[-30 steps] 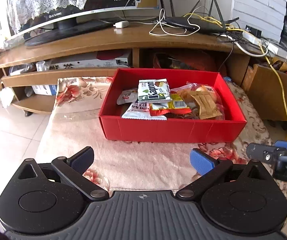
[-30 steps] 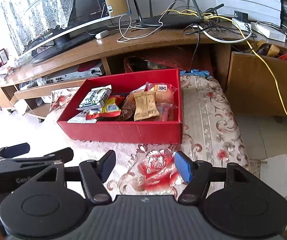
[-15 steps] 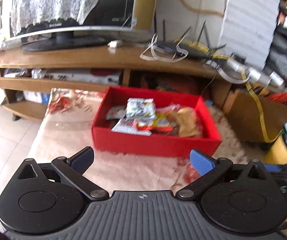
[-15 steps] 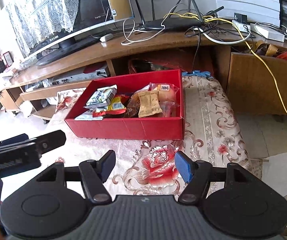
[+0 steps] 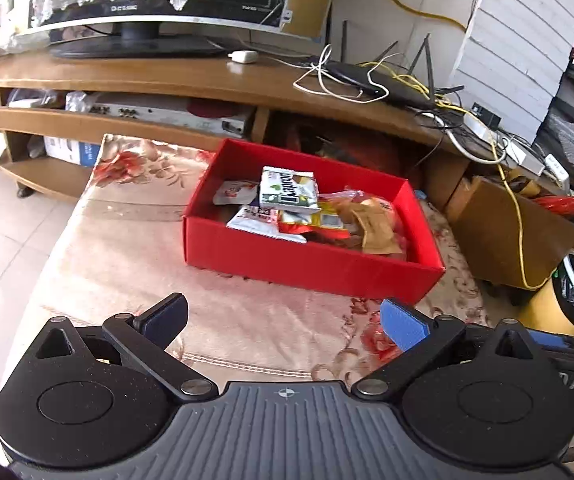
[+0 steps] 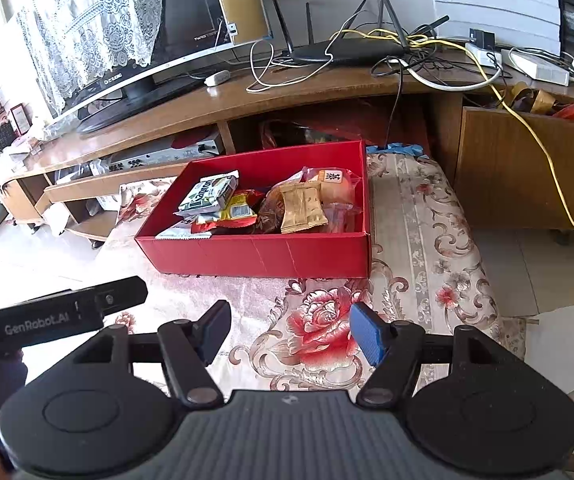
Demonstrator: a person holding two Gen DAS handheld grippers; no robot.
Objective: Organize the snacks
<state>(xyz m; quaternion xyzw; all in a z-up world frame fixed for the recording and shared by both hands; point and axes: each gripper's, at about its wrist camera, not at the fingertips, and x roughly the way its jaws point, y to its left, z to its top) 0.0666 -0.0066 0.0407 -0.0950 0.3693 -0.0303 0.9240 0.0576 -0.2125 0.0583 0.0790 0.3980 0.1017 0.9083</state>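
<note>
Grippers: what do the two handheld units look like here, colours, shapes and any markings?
Both are matte black, each with two round discs, a ribbed grey centre plate and jointed link bars. The left gripper and right gripper each pair a dark navy pad with a bright blue pad. The left unit's side reads "GenRobot.AI" in the right wrist view.

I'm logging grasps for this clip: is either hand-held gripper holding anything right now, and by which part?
Nothing is held. The left hand-held gripper and right hand-held gripper are both open and empty; the snacks lie in the red box.
</note>
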